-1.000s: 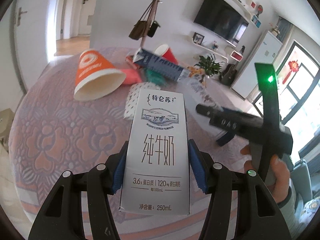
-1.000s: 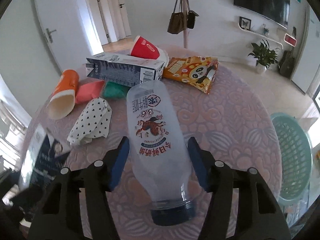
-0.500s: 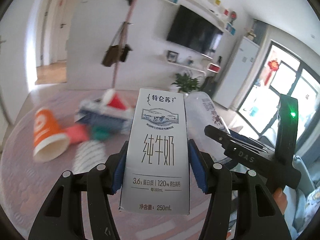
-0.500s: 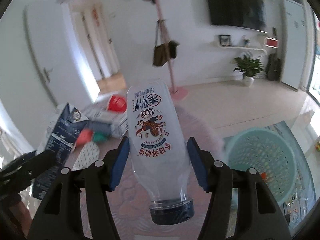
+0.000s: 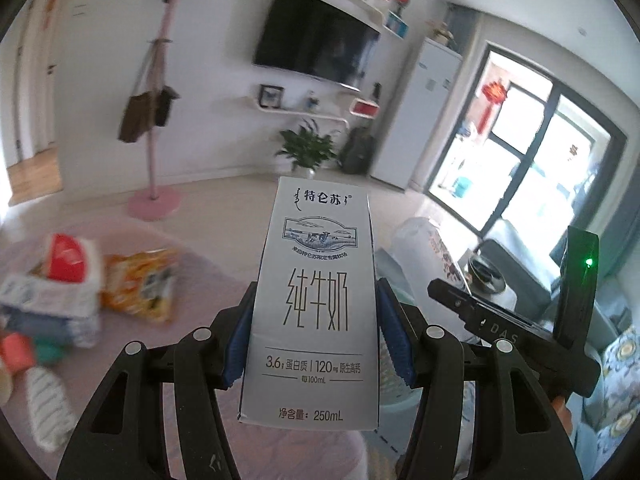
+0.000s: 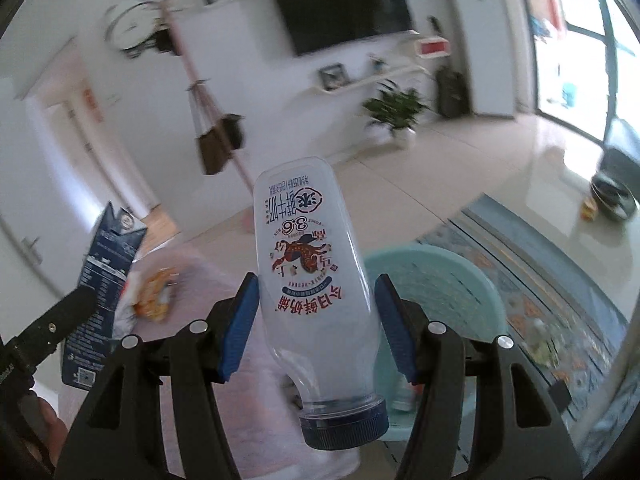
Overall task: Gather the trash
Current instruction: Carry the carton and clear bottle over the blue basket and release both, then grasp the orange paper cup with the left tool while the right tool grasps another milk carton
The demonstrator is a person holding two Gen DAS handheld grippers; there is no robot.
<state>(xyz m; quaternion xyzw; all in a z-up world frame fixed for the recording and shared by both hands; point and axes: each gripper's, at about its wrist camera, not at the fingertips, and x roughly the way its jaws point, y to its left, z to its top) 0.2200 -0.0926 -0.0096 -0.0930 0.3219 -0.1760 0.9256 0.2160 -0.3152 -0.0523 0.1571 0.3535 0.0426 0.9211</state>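
My left gripper (image 5: 312, 332) is shut on a white 250 mL milk carton (image 5: 316, 300), held upright in the air past the table's edge. My right gripper (image 6: 316, 320) is shut on a clear plastic milk bottle (image 6: 312, 280) with a blue cap, cap end toward me. A light green plastic basket (image 6: 452, 292) stands on the floor just behind and below the bottle. The right gripper and its bottle (image 5: 424, 248) show at the right of the left wrist view. The carton (image 6: 104, 284) shows at the left of the right wrist view.
On the pink patterned table (image 5: 208, 280) lie an orange snack bag (image 5: 140, 284), a red cup (image 5: 66, 258), a long blue carton (image 5: 44, 300) and a dotted white wrapper (image 5: 48, 404). A coat stand (image 5: 154, 128), a plant (image 5: 308, 148) and a patterned rug (image 6: 532, 280) are beyond.
Both grippers have lifted and swung right, away from the table, each still holding its item. The green basket now lies right behind the bottle.
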